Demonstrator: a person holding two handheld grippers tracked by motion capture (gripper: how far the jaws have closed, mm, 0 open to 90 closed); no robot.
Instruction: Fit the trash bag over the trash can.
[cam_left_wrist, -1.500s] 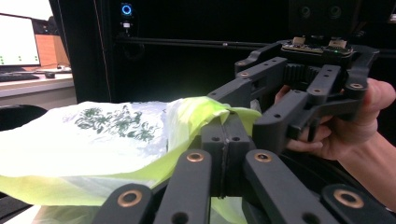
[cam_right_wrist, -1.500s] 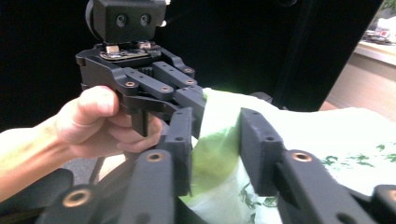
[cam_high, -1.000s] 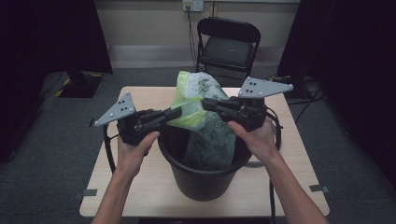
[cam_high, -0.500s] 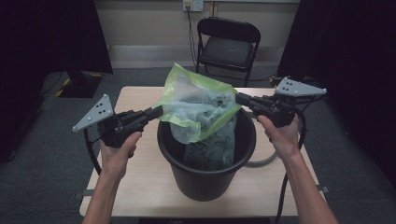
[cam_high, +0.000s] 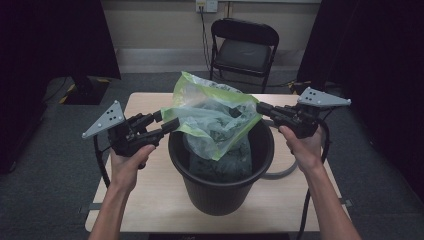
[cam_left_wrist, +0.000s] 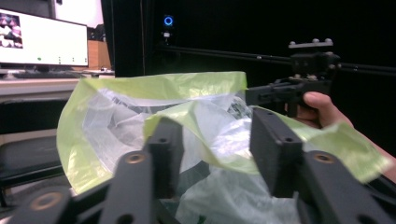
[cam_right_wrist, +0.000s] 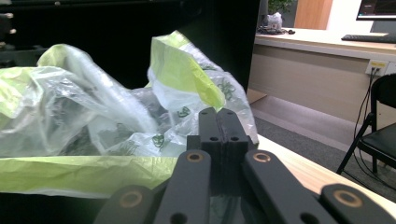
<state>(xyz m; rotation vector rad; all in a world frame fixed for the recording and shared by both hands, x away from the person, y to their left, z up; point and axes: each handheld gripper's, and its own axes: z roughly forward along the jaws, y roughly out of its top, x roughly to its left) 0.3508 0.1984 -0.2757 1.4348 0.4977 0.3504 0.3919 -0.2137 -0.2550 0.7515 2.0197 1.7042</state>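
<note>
Wooden worktop (cam_high: 150, 200), bin (cam_high: 220, 170) mid-centre. Your right claw (cam_high: 260, 107) pinches the liner bag (cam_high: 215, 117) above the bin; left claw (cam_high: 172, 125) gapes wide at its rim. Stretch evenly over the lip.

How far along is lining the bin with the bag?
Done: the bag's lower part already hangs inside the black bin. In hand: the right gripper has its jaws shut on the bag's green hem, while the left gripper has open jaws around the hem's other side, stretching the mouth wide above the rim. Left: the hem is not yet folded over the bin's rim anywhere.
</note>
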